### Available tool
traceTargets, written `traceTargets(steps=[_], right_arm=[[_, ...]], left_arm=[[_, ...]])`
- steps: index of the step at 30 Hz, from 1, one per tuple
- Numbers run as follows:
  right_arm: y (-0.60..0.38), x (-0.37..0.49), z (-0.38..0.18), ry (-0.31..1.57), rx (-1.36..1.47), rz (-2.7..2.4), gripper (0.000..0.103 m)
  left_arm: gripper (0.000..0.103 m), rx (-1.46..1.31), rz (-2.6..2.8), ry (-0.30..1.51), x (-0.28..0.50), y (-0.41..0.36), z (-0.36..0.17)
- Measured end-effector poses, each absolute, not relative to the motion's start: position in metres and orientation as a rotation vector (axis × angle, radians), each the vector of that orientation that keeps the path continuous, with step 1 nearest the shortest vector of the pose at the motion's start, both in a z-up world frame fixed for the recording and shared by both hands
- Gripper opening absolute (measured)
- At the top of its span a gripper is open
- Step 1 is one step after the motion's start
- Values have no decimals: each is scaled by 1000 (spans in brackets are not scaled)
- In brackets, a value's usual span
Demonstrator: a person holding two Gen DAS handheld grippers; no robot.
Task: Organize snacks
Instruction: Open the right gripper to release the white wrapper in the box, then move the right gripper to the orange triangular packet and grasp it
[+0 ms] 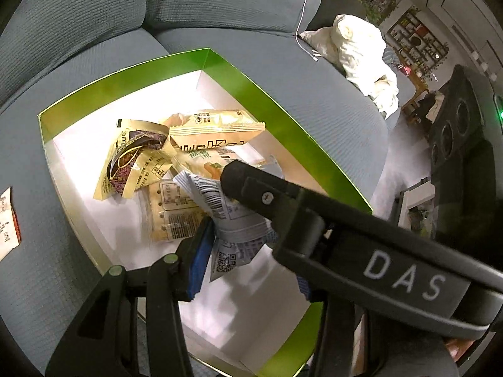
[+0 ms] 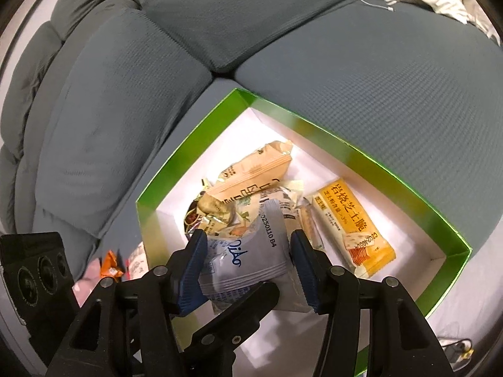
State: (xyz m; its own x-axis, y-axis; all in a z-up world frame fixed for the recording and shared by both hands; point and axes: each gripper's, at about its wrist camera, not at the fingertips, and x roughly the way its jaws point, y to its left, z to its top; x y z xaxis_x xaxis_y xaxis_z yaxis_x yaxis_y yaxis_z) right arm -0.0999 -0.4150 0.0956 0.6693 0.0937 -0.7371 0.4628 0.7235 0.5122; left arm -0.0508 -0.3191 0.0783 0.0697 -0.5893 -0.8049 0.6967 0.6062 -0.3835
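A green-walled box with a white floor (image 1: 261, 94) (image 2: 345, 147) sits on a grey sofa. Over it hangs a grey snack packet (image 1: 232, 226) (image 2: 248, 251) with blue print. My right gripper (image 2: 248, 251) is shut on it, its blue pads pressing on both sides. My left gripper (image 1: 248, 251) also grips the packet; one blue pad (image 1: 198, 260) touches it, the other is mostly hidden behind the right gripper's black finger (image 1: 251, 185). Inside the box lie beige packets (image 1: 217, 125), a gold and purple packet (image 1: 132, 163), a clear cracker pack (image 1: 176, 213) and a yellow packet (image 2: 355, 232).
A white and red packet (image 1: 8, 223) lies on the seat left of the box, and an orange packet (image 2: 110, 267) sits near it. A white cable (image 1: 301, 25) and a crumpled white cloth (image 1: 361, 53) lie at the back right. Sofa cushions (image 2: 110, 125) rise behind the box.
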Motion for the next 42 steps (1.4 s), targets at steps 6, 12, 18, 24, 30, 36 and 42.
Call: traceTargets(steps=[6, 12, 18, 24, 30, 36, 42], right_arm=[[-414, -105, 101, 806, 731, -247, 57], [-406, -108, 113, 743, 696, -246, 70], [-387, -112, 131, 662, 637, -222, 79], [-358, -105, 146, 615, 579, -143, 85], [-311, -90, 156, 604, 479, -33, 91], [-248, -61, 151, 650, 352, 96, 93], [-167, 4, 130, 839, 244, 261, 93]], left_arm=[[57, 94, -945, 1105, -53, -309, 84], [72, 43, -932, 1036, -54, -281, 103], [89, -27, -870, 926, -59, -227, 126], [92, -87, -681, 871, -50, -152, 128], [101, -126, -449, 826, -34, -69, 123], [102, -245, -187, 848, -17, 13, 102], [102, -315, -27, 929, 0, 66, 78]])
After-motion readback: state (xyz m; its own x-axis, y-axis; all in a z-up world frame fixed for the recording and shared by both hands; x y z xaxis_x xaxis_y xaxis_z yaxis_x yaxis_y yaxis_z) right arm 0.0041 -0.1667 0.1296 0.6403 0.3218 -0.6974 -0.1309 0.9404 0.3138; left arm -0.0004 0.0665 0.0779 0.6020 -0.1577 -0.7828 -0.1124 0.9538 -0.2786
